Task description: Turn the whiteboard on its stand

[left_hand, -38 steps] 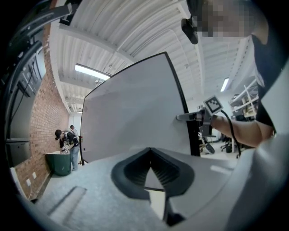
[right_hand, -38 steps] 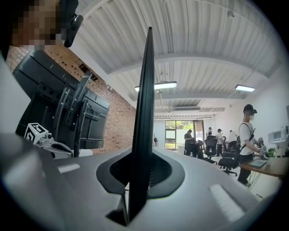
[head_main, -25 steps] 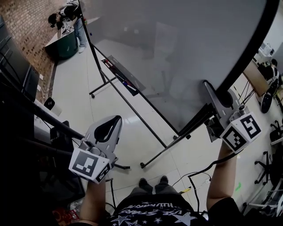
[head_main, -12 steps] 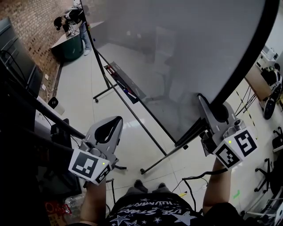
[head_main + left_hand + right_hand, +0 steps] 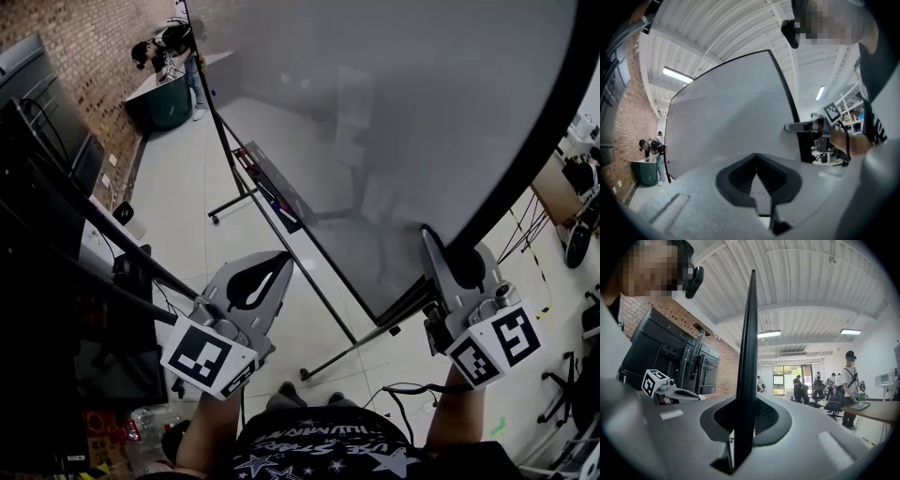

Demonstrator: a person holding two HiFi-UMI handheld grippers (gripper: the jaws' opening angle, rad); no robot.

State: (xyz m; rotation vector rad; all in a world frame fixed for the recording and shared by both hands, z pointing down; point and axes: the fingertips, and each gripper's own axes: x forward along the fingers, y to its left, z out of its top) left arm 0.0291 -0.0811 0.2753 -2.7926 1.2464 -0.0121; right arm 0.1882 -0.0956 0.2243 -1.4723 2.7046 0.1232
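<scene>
right gripper view alone shows right gripper (image 5: pixel 745 401) clamping whiteboard (image 5: pixel 750 333) edge; left gripper (image 5: pixel 756 158) closed, empty.

Down below, a glossy pale floor (image 5: pixel 178 187) carries the wheeled feet of the black tubular whiteboard stand (image 5: pixel 347 352). One leg angles off toward the brick-wall side, and another ends just ahead of the person's dark shoes (image 5: pixel 281 401). A thin black cable (image 5: pixel 405 387) snakes over the floor right beside those shoes, and at the far end a dark green container (image 5: pixel 159 103) stands with someone next to it.
</scene>
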